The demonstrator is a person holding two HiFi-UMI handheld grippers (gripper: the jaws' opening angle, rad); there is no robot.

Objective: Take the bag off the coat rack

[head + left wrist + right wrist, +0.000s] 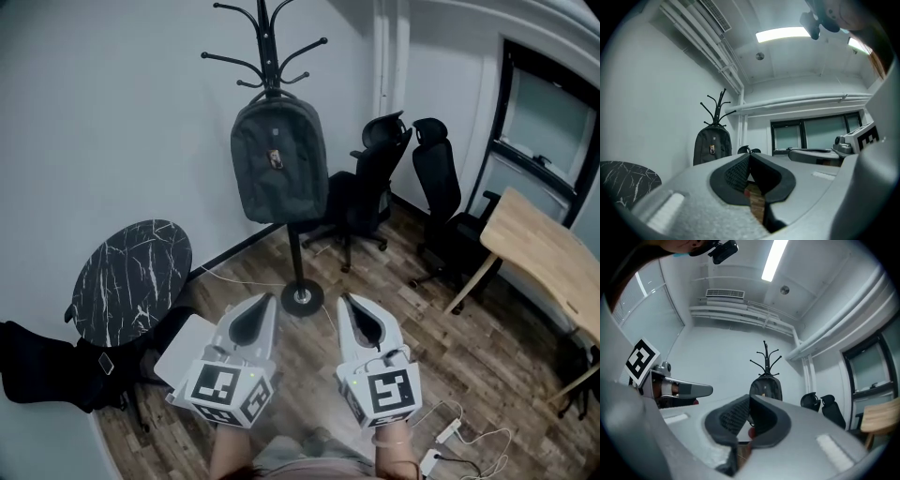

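Observation:
A dark grey backpack (279, 157) hangs by its top loop from a black coat rack (267, 42) that stands on a round base (302, 298) against the white wall. The backpack (711, 146) also shows far ahead in the left gripper view, and the same backpack (765, 389) in the right gripper view. My left gripper (267, 302) and right gripper (345, 302) are held side by side low in the head view, well short of the rack. Both are shut with nothing between their jaws.
A round black marble table (129, 278) stands at the left, with dark items on the floor beside it. Two black office chairs (375, 178) sit right of the rack. A wooden desk (544, 253) is at the right. Cables and a power strip (450, 431) lie on the wood floor.

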